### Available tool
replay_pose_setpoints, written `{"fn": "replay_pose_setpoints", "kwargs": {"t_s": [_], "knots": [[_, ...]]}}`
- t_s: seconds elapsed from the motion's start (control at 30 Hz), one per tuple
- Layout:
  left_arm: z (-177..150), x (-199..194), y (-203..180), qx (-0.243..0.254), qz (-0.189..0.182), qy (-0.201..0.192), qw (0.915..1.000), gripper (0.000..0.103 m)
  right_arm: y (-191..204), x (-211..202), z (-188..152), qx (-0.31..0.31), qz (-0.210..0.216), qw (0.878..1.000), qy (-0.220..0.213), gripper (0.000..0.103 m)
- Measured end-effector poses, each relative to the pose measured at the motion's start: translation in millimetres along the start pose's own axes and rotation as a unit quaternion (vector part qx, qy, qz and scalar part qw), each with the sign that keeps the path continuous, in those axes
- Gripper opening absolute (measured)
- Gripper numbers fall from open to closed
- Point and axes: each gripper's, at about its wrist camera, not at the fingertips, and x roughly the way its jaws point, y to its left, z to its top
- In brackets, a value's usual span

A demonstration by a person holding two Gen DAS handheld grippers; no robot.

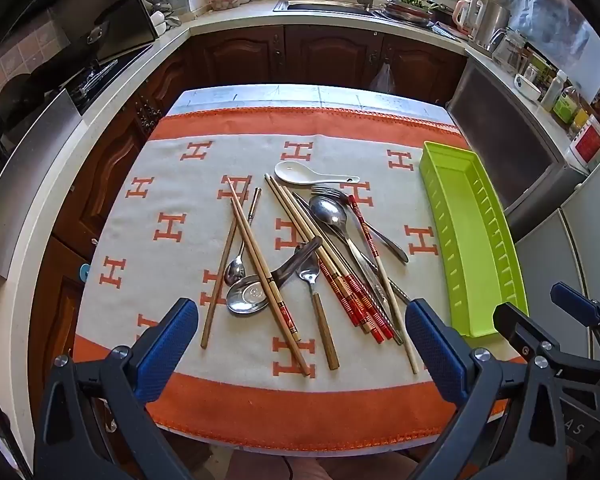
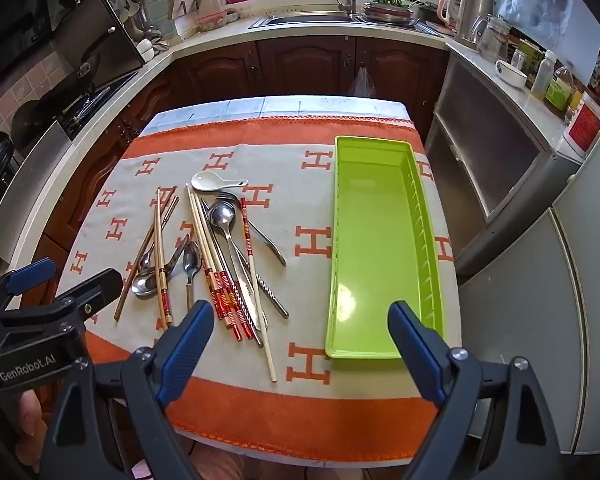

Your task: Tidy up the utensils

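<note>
A pile of utensils lies on the orange-and-grey cloth: a white ceramic spoon (image 1: 300, 174) (image 2: 212, 181), a large steel spoon (image 1: 332, 210) (image 2: 222, 214), a fork (image 1: 328, 192), several wooden chopsticks (image 1: 256, 256) (image 2: 160, 248), red-patterned chopsticks (image 1: 356, 300) (image 2: 228, 304), a steel ladle spoon (image 1: 248, 298) (image 2: 145, 283) and a small spoon (image 1: 310, 276). An empty green tray (image 1: 472, 236) (image 2: 376, 248) lies to the right. My left gripper (image 1: 302, 344) is open above the pile's near end. My right gripper (image 2: 300, 344) is open, between pile and tray.
The cloth covers a small table (image 2: 300, 106) in a kitchen. Dark wooden cabinets (image 1: 320, 56) and a sink counter (image 2: 300, 20) stand behind. A stove (image 1: 92, 76) is at the left, a steel cabinet (image 2: 496, 160) and a fridge (image 2: 580, 280) at the right.
</note>
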Motion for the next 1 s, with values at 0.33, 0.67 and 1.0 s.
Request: {"fn": "replay_pose_setpoints", "kwargs": {"t_s": [0.33, 0.67, 1.0], "knots": [[-1, 5, -6, 0.01, -0.004, 0.002, 0.9999, 0.102, -2, 5, -3, 0.004, -0.002, 1.0, 0.001, 0.086], [0, 4, 1, 0.006, -0.018, 0.002, 0.9998, 0.102, -3, 6, 0, 0.023, -0.008, 1.0, 0.014, 0.081], [1, 4, 1, 0.002, -0.013, 0.0, 0.9999, 0.102, -6, 7, 2, 0.025, -0.001, 1.0, 0.013, 0.068]]}}
